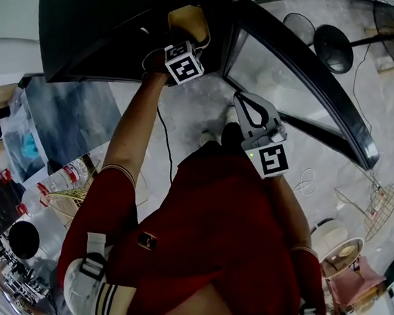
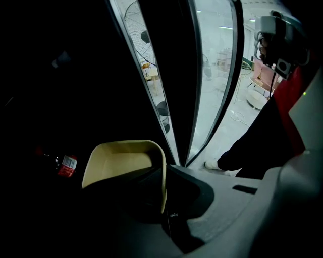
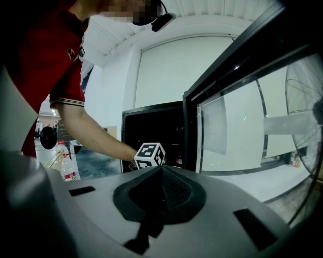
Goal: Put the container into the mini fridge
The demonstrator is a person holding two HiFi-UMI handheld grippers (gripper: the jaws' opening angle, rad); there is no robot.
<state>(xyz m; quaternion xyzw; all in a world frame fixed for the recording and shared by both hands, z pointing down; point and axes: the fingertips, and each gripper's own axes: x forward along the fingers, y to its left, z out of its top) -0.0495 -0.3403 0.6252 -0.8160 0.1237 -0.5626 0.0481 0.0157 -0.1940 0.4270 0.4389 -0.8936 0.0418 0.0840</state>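
Note:
A cream plastic container (image 1: 189, 18) sits in the dark opening of the black mini fridge (image 1: 105, 24). My left gripper (image 1: 182, 42) is shut on it. In the left gripper view the jaws pinch the container's (image 2: 121, 162) right wall, and my left gripper (image 2: 164, 204) points steeply down into the fridge. The fridge's glass door (image 1: 305, 80) stands open to the right. My right gripper (image 1: 241, 99) hangs shut and empty beside the door's inner face. In the right gripper view its closed fingertips (image 3: 161, 174) aim at the fridge (image 3: 151, 131).
A red-labelled bottle (image 2: 67, 165) lies inside the fridge, left of the container. Water bottles (image 1: 74, 171) and a wire basket (image 1: 68, 201) stand at the left. A fan base (image 1: 333, 48) is beyond the door. A wire rack (image 1: 383, 202) and a pink chair (image 1: 353, 281) are at the right.

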